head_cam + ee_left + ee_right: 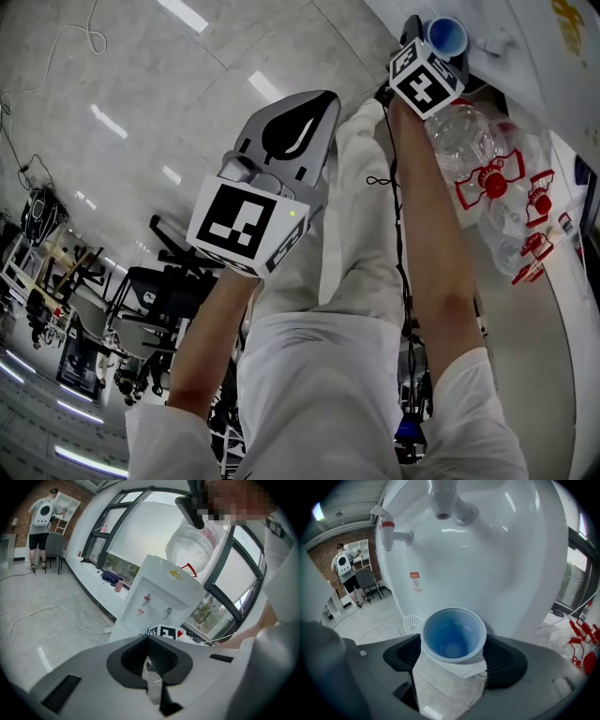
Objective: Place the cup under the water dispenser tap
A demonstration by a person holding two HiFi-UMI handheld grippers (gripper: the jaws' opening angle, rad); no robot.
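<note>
A blue-lined paper cup (452, 637) stands upright between the jaws of my right gripper (453, 640), directly below the white tap (443, 501) of the water dispenser (501, 564). The jaws stand wide on either side of the cup's rim, and the pads do not appear to press on it. A second tap with a red band (386, 529) juts out to the left. In the head view the cup (448, 36) shows just past the right gripper (439, 49). My left gripper (323, 98) hangs back from the dispenser (159, 597), shut and empty.
A large clear bottle in red-printed plastic (192, 545) tops the dispenser. A round drip grille (408, 623) sits left of the cup. A cable (47, 616) runs over the floor. A person (42, 513) stands by a chair (55, 545) far off.
</note>
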